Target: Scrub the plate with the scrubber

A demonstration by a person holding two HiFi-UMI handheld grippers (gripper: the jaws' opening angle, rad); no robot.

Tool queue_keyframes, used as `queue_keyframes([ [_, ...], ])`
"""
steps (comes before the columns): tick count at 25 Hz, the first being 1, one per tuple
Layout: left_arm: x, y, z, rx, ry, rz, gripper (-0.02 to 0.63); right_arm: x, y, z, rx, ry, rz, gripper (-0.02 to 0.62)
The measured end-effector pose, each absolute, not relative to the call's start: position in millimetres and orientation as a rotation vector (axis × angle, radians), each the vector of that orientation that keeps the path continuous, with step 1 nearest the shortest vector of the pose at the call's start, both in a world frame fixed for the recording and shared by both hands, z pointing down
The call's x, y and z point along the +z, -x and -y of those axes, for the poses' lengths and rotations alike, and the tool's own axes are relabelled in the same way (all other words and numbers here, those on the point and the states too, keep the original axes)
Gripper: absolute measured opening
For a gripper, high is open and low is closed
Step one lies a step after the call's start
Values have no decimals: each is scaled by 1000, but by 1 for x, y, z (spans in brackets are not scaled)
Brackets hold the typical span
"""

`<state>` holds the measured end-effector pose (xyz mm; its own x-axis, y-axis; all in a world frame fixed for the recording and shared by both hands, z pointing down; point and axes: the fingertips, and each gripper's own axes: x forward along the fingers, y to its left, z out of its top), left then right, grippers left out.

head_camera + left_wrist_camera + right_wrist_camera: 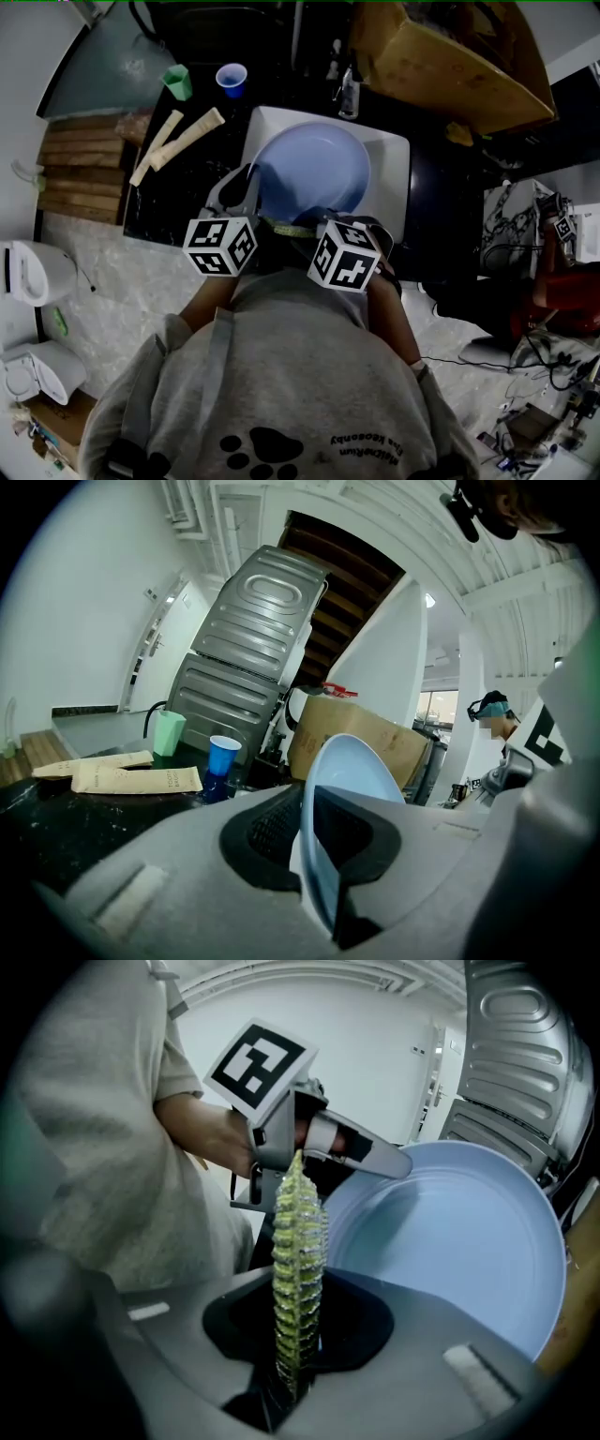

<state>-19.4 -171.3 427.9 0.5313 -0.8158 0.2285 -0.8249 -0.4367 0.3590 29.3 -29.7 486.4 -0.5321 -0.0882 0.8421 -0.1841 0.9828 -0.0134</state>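
Observation:
A pale blue plate [314, 173] is held tilted over the white sink [389, 155]. My left gripper [246, 192] is shut on the plate's left rim; in the left gripper view the plate [342, 771] stands edge-on between the jaws. My right gripper [309, 230] is shut on a yellow-green mesh scrubber [298, 1269], which stands upright between its jaws beside the plate's near rim [450, 1241]. In the right gripper view the left gripper [347, 1147] shows clamped on the plate's far edge. Whether the scrubber touches the plate I cannot tell.
On the dark counter left of the sink lie two paper sleeves [183, 136], a green cup [177, 82] and a blue cup [231, 79]. A faucet [348, 92] stands behind the sink, a cardboard box [450, 56] beyond it. A wooden board [84, 164] lies at far left.

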Motion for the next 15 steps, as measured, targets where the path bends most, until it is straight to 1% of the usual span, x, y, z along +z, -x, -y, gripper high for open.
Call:
queue_keyframes([
  [5, 436, 16, 172, 75, -2333, 1315, 23, 461, -43, 36, 92, -243, 2165, 67],
  [15, 444, 9, 174, 128, -2325, 1284, 20, 420, -72, 65, -43, -476, 2162, 66],
])
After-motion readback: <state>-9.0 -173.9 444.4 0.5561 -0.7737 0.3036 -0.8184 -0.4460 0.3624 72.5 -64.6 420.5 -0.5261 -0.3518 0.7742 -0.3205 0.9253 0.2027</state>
